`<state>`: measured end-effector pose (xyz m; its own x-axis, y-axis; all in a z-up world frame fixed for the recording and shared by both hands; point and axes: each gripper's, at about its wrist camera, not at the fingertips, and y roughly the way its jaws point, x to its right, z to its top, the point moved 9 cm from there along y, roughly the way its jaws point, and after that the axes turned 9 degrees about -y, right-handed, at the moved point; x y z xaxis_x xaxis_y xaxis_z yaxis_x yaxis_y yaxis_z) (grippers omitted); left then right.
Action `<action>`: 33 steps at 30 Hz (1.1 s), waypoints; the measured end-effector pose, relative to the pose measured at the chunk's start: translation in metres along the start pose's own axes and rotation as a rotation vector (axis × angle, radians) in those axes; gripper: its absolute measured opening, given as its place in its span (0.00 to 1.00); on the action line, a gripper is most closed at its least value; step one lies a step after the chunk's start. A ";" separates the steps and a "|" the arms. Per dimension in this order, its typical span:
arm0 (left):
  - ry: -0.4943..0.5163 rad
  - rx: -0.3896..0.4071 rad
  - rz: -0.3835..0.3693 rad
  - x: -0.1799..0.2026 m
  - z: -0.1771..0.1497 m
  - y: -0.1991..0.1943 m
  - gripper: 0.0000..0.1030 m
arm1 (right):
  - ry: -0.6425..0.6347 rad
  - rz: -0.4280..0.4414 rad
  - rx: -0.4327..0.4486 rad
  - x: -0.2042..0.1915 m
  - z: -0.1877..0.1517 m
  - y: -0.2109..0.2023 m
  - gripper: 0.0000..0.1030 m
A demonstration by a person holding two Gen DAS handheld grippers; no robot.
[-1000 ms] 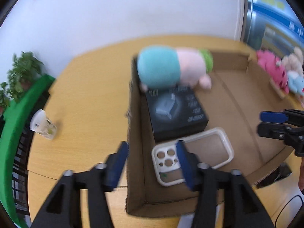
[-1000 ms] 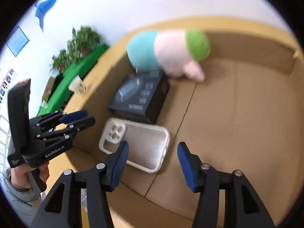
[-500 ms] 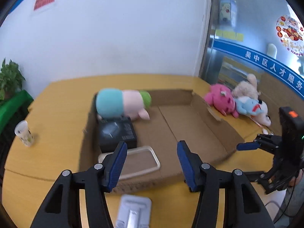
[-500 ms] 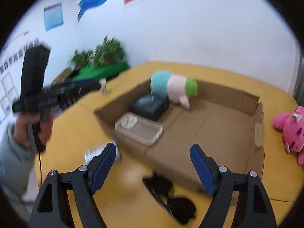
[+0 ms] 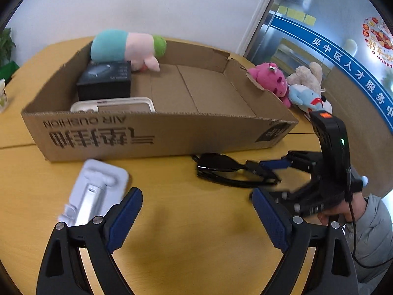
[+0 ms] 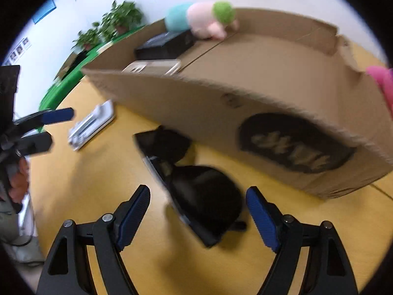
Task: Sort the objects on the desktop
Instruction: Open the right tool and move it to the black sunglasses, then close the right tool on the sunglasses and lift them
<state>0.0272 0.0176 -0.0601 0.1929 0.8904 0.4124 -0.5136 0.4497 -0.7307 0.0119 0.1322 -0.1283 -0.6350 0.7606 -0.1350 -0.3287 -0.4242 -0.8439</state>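
Now both hand-held grippers have pulled back out of the cardboard box (image 5: pixel 157 132) and dropped toward the bench (image 5: pixel 186 221) in front of it, where a second ago they hovered over the box floor. The left hand-held gripper (image 5: pixel 196 218) has its jaws opening, with only bare bench between them; the white phone stand (image 5: pixel 93 191) lies just to their left, in front of the box's near wall. The right hand-held gripper (image 6: pixel 197 216) stands spread with its jaws astride the black sunglasses (image 6: pixel 196 191), which lie folded on the bench right in front of the box; the pads do not press on them yet.

Inside the box, against its left end, sit the clear phone case (image 5: pixel 115 104), then the black carton (image 5: pixel 104 83), then the teal-and-pink plush (image 5: pixel 125 46) at the far corner. Beyond the box's right wall, a pink plush (image 5: pixel 270 81), a beige one (image 5: pixel 307 73) and a blue one (image 5: pixel 304 95) are still on the bench.

My reading is that the phone case is now sorted and the sunglasses and stand are next, so the right jaws need only close on the sunglasses.
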 end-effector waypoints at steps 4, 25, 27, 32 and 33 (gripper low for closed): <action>-0.076 -0.044 -0.081 -0.002 -0.005 0.009 0.89 | -0.078 0.118 -0.018 -0.054 -0.013 -0.002 0.79; -0.148 -0.242 -0.197 0.020 -0.031 0.065 0.19 | 0.020 0.081 0.091 -0.086 -0.015 0.001 0.55; -0.135 -0.222 -0.185 0.023 -0.030 0.058 0.19 | 0.036 0.102 0.106 -0.090 -0.016 -0.002 0.55; -0.067 -0.129 -0.182 0.042 -0.006 0.021 0.19 | 0.025 0.099 0.207 -0.097 -0.002 -0.034 0.55; -0.054 -0.113 -0.184 0.046 0.000 0.012 0.19 | 0.019 0.093 0.227 -0.096 0.003 -0.040 0.55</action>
<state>0.0298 0.0641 -0.0501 0.2279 0.7889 0.5707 -0.3767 0.6119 -0.6954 0.0840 0.0742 -0.0796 -0.6575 0.7212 -0.2181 -0.4197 -0.5909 -0.6890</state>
